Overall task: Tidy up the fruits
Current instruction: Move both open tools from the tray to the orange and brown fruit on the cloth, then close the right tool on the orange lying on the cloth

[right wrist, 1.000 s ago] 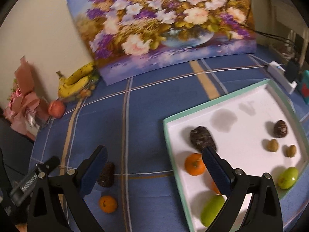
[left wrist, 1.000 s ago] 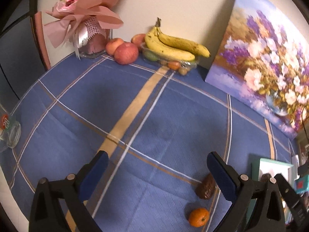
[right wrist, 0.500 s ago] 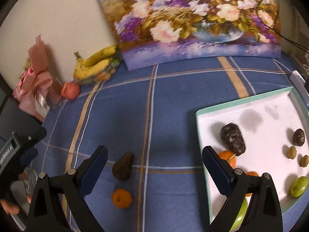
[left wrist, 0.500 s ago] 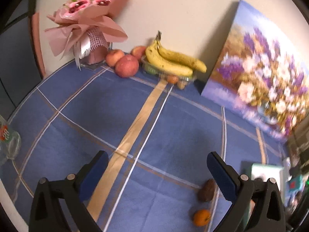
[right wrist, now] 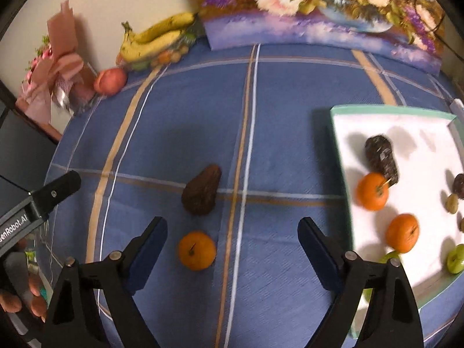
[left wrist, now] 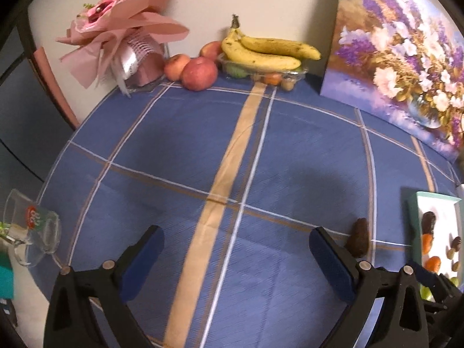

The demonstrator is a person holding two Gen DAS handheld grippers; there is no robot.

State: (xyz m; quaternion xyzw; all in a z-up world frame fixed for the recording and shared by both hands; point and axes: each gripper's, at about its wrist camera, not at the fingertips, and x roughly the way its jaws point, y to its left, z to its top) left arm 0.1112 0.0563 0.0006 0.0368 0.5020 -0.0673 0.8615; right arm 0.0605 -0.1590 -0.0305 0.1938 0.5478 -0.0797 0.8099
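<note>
**Now: small orange sat between open fingers**

Right gripper (right wrist: 232, 243) was wide open w/ nothing held; its jaws had just been closing a bit. The loose orange (right wrist: 197, 250) lay on the bench (right wrist: 290, 133) between them, near the left finger, not touched. It looked light, round, a bit squishy & could roll, so squeeze its middle softly. Left gripper (left wrist: 236, 255) was open, empty. Tray (right wrist: 388, 111) sat nearby.

On the tabletop (right wrist: 290, 133), an avocado (right wrist: 201, 190) lies just behind a tangerine (right wrist: 197, 250). The tray (right wrist: 388, 110) sits well right of both, holding further fruit. Bananas (right wrist: 156, 39) and apple (right wrist: 110, 81) rest at the back wall, left of the painting (right wrist: 319, 8).
</note>
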